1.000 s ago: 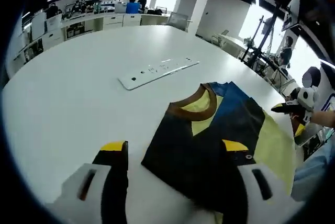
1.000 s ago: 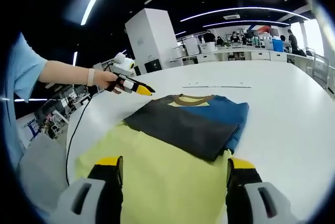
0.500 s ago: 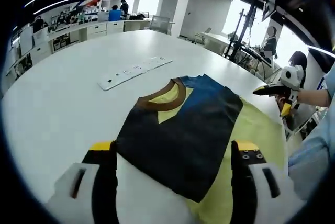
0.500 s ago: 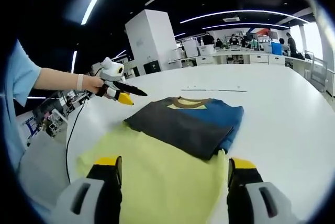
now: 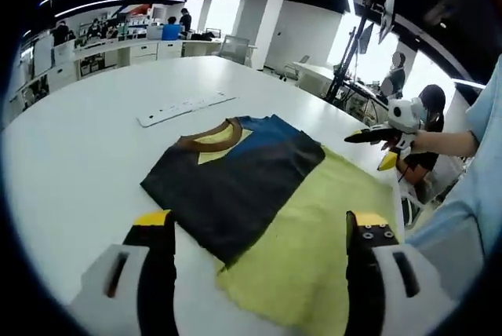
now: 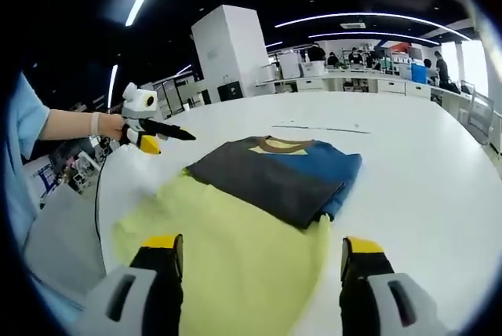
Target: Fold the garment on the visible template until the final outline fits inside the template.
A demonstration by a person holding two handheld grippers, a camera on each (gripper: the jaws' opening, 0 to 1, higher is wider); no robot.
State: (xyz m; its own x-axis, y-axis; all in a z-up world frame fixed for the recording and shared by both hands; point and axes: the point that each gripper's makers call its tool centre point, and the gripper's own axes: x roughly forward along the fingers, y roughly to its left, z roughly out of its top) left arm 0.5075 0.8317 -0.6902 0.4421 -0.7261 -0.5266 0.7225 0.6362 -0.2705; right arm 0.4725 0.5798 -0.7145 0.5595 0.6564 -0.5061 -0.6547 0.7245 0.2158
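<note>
While both our grippers hang above the white table (image 5: 70,171) with jaws spread wide and nothing between them, the folded garment (image 5: 231,171) lies ahead of each. In the left gripper view it sits at about 12 o'clock from the left gripper (image 5: 255,222), its long axis running from 7 toward 1 o'clock, collar at the far end. It overlaps the yellow template (image 5: 314,234), which spreads toward 4 o'clock. In the right gripper view, the right gripper (image 6: 263,250) hovers over the template, garment at 12 o'clock. We judge the left nearer the garment's near corner. A white strip (image 5: 179,108) lies beyond, well apart; nothing blocks us.
</note>
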